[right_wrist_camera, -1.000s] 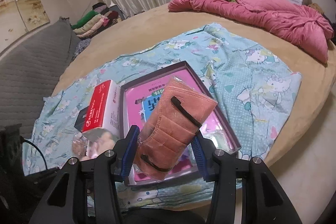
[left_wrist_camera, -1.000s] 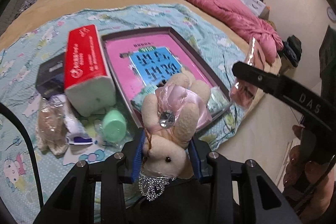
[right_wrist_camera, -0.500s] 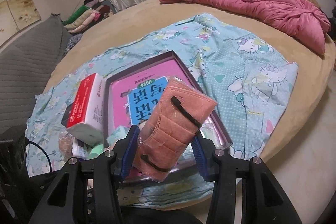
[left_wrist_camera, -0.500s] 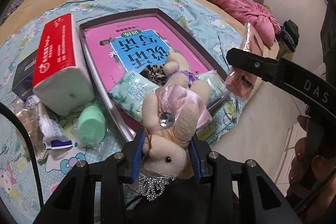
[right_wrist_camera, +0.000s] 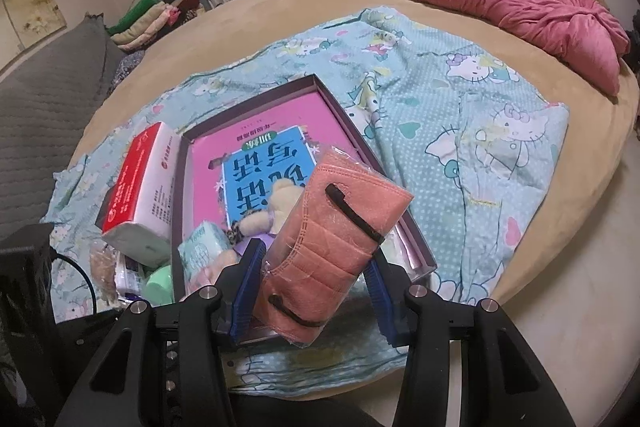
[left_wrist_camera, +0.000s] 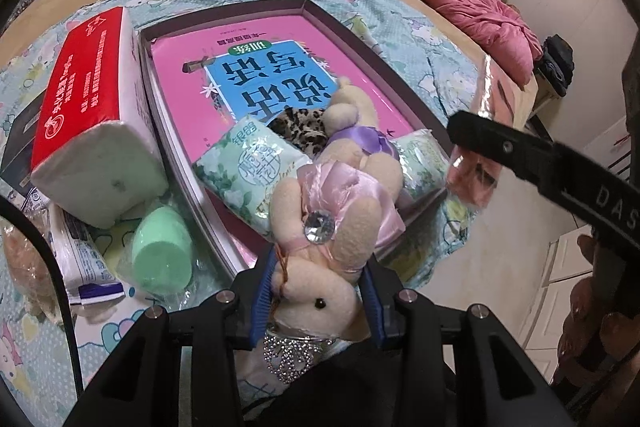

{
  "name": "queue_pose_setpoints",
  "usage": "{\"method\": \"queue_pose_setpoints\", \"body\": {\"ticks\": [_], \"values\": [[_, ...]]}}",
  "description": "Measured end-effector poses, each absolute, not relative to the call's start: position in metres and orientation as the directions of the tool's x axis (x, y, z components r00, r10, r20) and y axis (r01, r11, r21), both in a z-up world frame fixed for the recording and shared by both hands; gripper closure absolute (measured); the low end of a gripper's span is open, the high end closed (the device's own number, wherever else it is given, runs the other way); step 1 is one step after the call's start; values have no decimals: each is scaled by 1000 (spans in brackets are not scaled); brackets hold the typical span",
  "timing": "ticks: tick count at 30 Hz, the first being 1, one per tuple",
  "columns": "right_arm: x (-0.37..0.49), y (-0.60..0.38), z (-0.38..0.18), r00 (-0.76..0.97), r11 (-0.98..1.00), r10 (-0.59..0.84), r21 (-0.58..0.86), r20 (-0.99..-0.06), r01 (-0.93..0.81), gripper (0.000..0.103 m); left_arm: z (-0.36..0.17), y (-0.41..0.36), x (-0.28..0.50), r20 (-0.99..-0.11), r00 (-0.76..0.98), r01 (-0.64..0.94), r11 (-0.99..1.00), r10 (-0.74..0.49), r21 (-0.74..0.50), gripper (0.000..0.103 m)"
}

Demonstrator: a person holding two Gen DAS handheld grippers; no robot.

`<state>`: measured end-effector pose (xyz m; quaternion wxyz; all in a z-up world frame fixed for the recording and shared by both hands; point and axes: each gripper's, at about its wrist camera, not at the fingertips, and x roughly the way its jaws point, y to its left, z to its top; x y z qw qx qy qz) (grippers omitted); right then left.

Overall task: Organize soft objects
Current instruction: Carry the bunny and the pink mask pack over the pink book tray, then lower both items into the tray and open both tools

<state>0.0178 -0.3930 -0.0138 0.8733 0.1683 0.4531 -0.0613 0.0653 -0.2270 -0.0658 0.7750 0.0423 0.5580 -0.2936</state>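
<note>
Left wrist view: the left gripper (left_wrist_camera: 318, 293) is clamped on a cream plush bunny (left_wrist_camera: 332, 247) by its head, pink bow and a clear gem on its chest, the body hanging over the near end of the dark-rimmed tray (left_wrist_camera: 362, 27). Inside the tray lies a pink book (left_wrist_camera: 248, 63) with big blue Chinese lettering, upside down from here. On it sit a mint tissue pack (left_wrist_camera: 248, 175), a leopard-print piece (left_wrist_camera: 302, 127) and a second plush bunny (left_wrist_camera: 352, 119) with a purple ribbon. The tray's far half is bare book cover. Left of the tray, touching its rim, a red-and-white tissue brick (left_wrist_camera: 92, 111) with white Chinese print; near it a green sponge (left_wrist_camera: 162, 259). At right, a black bar reads "DAS".

Right wrist view: the right gripper (right_wrist_camera: 310, 289) holds a bagged salmon face mask (right_wrist_camera: 332, 247) with black ear loops, tilted, over the tray's near right corner. Right of the tray, the Hello Kitty sheet (right_wrist_camera: 480, 131) lies open toward the bed (right_wrist_camera: 592, 187) edge.
</note>
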Motion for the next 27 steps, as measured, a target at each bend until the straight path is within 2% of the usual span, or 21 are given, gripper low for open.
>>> {"method": "queue_pose_setpoints", "body": {"ticks": [27], "values": [[44,-384,-42,506,956,54,190,-861,223,53,-77,-220,86,-889,227,469,844,-399,-259,63]]}}
